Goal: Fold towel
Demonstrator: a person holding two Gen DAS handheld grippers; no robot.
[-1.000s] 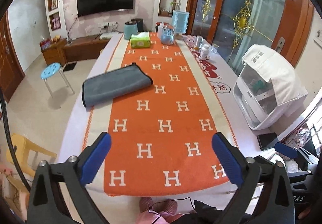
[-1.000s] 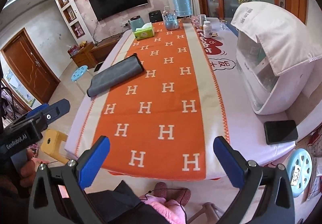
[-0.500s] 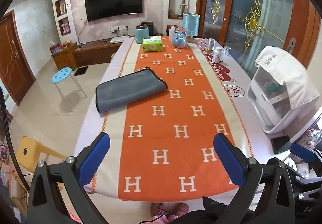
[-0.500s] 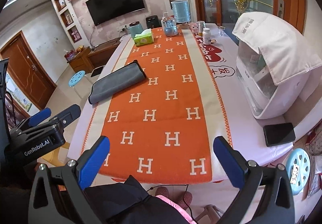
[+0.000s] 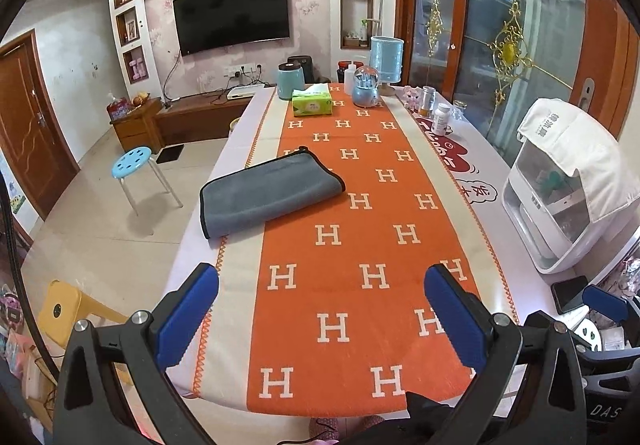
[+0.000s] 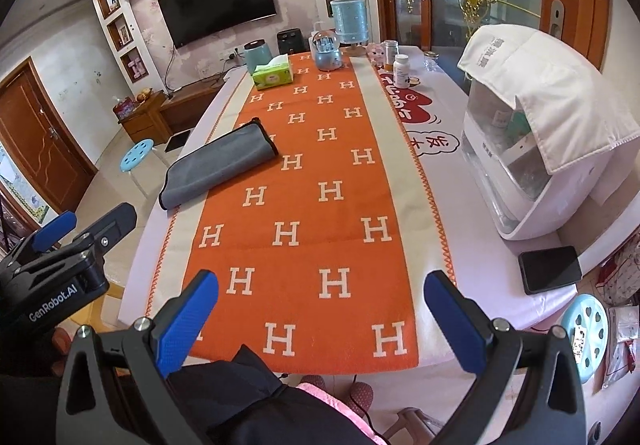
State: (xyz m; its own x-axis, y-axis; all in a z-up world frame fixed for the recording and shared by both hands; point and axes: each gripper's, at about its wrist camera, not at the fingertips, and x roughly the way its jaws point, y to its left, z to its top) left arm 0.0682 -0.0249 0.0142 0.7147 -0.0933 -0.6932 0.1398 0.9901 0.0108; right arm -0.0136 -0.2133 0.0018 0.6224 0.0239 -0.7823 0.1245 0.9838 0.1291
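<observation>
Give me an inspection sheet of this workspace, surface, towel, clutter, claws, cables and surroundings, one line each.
Surface: long table under an orange runner with white H letters.
Job's things: grey towel lies folded on the runner's left edge, untouched.
Clutter: tissue box, blue jars, pill bottle at the far end; white appliance and black phone on the right.
Grippers: left claw and right claw both open, empty, at the table's near end.
Cables: wires under the wall TV; nothing seen on the table.
Surroundings: blue stool, yellow stool, wooden door.
</observation>
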